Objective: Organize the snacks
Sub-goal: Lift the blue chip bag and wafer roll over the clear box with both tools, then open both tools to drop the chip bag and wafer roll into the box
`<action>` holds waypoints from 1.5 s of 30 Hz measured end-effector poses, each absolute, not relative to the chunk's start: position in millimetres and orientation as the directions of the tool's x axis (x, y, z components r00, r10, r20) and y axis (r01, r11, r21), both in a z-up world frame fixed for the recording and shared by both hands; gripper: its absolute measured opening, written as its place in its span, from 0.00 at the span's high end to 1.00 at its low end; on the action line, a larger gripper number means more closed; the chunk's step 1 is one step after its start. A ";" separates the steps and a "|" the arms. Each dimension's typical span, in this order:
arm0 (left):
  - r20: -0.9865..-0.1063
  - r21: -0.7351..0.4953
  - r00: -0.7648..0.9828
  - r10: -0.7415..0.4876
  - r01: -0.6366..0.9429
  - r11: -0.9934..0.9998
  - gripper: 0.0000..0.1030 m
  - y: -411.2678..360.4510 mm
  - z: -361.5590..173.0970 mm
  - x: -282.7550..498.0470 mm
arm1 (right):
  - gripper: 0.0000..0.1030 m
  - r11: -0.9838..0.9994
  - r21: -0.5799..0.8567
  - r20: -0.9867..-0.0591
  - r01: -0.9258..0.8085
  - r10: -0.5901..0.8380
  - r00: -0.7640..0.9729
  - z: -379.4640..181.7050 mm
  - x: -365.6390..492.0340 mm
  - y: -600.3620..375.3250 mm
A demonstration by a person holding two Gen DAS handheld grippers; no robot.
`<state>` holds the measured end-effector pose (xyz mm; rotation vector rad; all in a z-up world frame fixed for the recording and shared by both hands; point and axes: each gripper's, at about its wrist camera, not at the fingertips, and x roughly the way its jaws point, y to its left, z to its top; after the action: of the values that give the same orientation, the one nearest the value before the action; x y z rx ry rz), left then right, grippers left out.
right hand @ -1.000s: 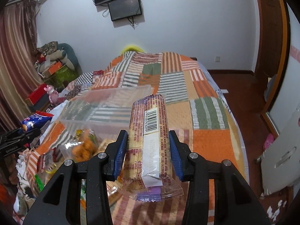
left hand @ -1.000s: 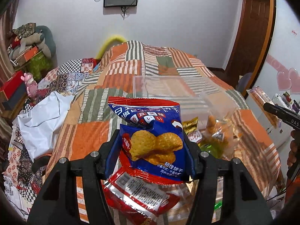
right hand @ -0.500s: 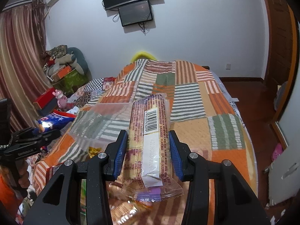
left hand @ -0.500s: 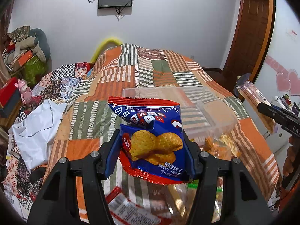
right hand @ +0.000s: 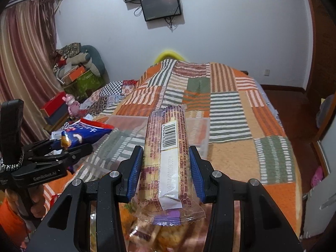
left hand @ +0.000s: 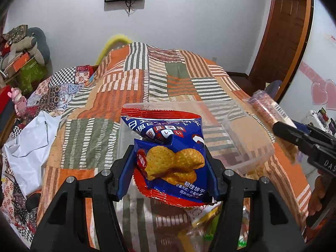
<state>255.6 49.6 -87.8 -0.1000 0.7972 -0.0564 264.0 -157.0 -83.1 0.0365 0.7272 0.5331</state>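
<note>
Blue biscuit bag (left hand: pixel 170 157): light, air-puffed, slick foil, crushable contents; best taken across mid-body, gentle squeeze. Left gripper (left hand: pixel 170 166) clamped on its lower half, pads denting sides, bag upright above clear plastic container (left hand: pixel 247 147) on patchwork bedspread (left hand: pixel 178 77). Long biscuit sleeve (right hand: pixel 168 157): stiff stack in crinkly film, brittle; hold at middle. Right gripper (right hand: pixel 166 174) closed snug on sleeve's midsection, raised over container, barcode up. Loose snacks below, blurred.
</note>
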 end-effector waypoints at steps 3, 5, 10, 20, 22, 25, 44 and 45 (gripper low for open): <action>-0.726 -0.127 0.680 -0.103 0.015 0.992 0.43 47.5 -94.6 267.4 | 0.61 0.869 0.197 -0.635 -0.454 0.466 0.616 -86.2 270.1 -148.7; -0.732 -0.124 0.674 -0.101 0.014 0.992 0.43 45.3 -98.3 273.0 | 0.61 0.867 0.197 -0.644 -0.459 0.467 0.606 -88.4 274.9 -145.4; -0.752 -0.126 0.650 -0.103 0.012 0.992 0.43 43.5 -109.3 288.8 | 0.61 0.869 0.172 -0.673 -0.464 0.448 0.589 -97.9 284.3 -135.8; -0.781 -0.137 0.616 -0.102 -0.010 0.991 0.43 44.3 -125.0 308.1 | 0.61 0.870 0.186 -0.705 -0.457 0.442 0.555 -114.7 295.2 -133.1; -0.789 -0.124 0.607 -0.093 -0.009 0.992 0.42 41.7 -128.0 309.3 | 0.66 0.870 0.175 -0.707 -0.461 0.437 0.555 -116.3 295.9 -131.3; -0.800 -0.104 0.594 -0.078 -0.010 0.995 0.42 38.9 -133.4 309.7 | 0.67 0.869 0.181 -0.703 -0.461 0.442 0.557 -114.2 296.2 -133.0; -0.746 -0.051 0.664 -0.046 0.012 0.999 0.32 40.2 -91.7 262.5 | 0.57 0.866 0.183 -0.670 -0.466 0.457 0.586 -87.8 264.9 -154.0; -0.742 -0.057 0.668 -0.055 0.018 0.998 0.31 41.5 -87.3 255.2 | 0.56 0.866 0.183 -0.670 -0.466 0.457 0.586 -87.8 264.9 -154.0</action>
<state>255.2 41.5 -87.3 -0.0465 0.8377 -0.0411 264.9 -154.0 -87.8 -0.0125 0.7773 0.5380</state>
